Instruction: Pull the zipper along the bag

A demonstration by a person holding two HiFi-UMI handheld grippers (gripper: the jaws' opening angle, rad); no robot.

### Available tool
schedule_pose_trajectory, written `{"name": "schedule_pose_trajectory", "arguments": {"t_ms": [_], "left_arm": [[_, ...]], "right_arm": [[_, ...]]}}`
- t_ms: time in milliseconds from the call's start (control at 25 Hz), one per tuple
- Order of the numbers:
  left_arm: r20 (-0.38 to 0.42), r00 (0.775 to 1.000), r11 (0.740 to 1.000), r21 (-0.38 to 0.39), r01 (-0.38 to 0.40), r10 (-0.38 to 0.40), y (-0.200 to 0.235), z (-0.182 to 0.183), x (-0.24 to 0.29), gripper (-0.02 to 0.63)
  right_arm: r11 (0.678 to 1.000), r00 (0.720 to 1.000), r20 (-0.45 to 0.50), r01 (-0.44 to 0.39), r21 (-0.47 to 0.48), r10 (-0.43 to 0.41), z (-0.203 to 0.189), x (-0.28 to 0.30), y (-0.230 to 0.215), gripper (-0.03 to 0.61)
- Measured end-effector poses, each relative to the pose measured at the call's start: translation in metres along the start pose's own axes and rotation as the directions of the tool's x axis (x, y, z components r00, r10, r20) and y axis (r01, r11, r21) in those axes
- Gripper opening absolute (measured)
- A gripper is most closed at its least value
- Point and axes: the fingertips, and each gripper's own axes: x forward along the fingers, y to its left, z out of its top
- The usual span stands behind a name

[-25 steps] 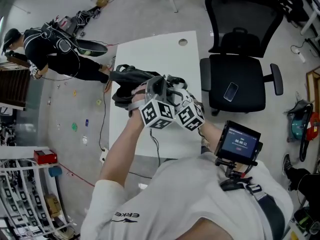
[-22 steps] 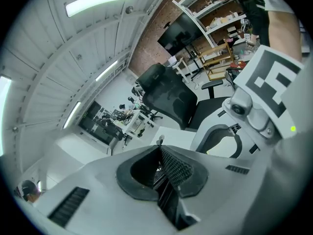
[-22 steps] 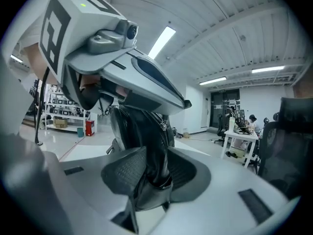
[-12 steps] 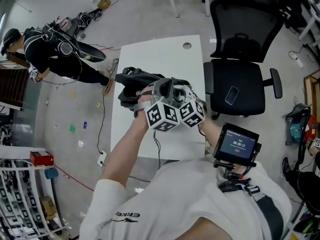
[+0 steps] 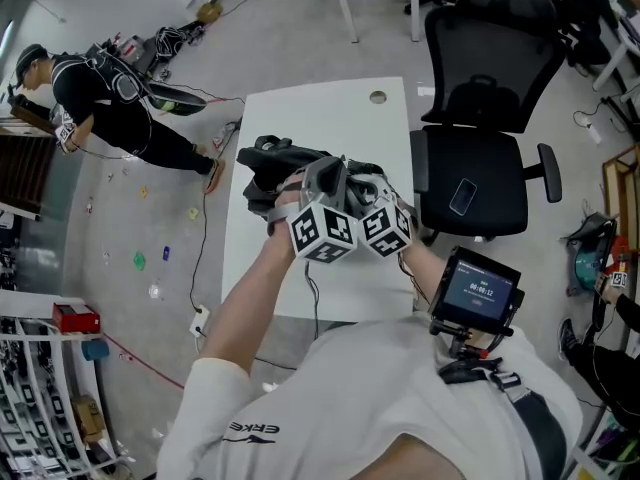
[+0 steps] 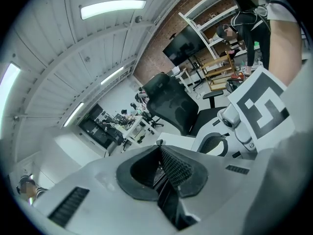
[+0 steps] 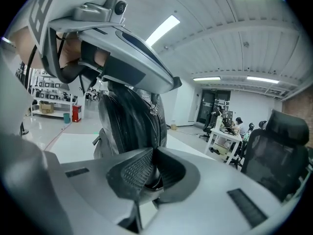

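Note:
A black bag point(image 5: 268, 163) lies on the white table point(image 5: 330, 108), with both grippers side by side over its near end. My left gripper point(image 5: 312, 176) is shut on a thin dark edge of the bag point(image 6: 166, 190) and holds that end raised. In the right gripper view the bag point(image 7: 129, 121) hangs under the left gripper, and its zipper point(image 7: 155, 106) runs down toward my jaws. The right gripper point(image 7: 152, 150) has just been closing. Its pads now press on the dark ring-shaped zipper pull point(image 7: 150, 181).
A black office chair point(image 5: 480, 148) with a phone point(image 5: 462, 193) on its seat stands right of the table. A person point(image 5: 110, 98) crouches on the floor at far left among cables. A metal rack point(image 5: 50, 388) is at lower left. The table has a cable hole point(image 5: 377, 97).
Both grippers stay over the near end of the bag in about the same spot. Only the head camera's framing has drifted a little.

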Motion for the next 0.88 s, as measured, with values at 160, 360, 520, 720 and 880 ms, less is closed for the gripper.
{"name": "schedule_pose_trajectory", "arguments": {"t_ms": [160,360,520,720,880], "left_arm": [[0.01,1.0,1.0,-0.013,-0.011,0.011,0.011,-0.007,-0.013,0.018],[0.025,0.999,0.998,-0.051,-0.029,0.03,0.021,-0.014,-0.02,0.018],[0.043,0.998,0.995,-0.089,-0.04,0.043,0.028,-0.022,-0.028,0.018],[0.064,0.996,0.99,-0.127,-0.053,0.062,0.038,-0.03,-0.033,0.018],[0.078,0.995,0.984,-0.168,-0.055,0.068,0.046,-0.039,-0.04,0.018]], "right_arm": [[1.0,1.0,-0.012,0.013,-0.006,-0.013,0.005,0.001,0.006,0.026],[1.0,1.0,-0.019,0.025,-0.008,-0.025,0.005,0.001,0.005,0.026],[0.999,0.999,-0.034,0.035,-0.018,-0.036,0.005,0.002,0.008,0.026],[0.998,0.997,-0.051,0.056,-0.017,-0.056,0.002,0.003,0.006,0.026],[0.997,0.995,-0.062,0.076,-0.013,-0.077,0.002,0.004,0.006,0.026]]}}
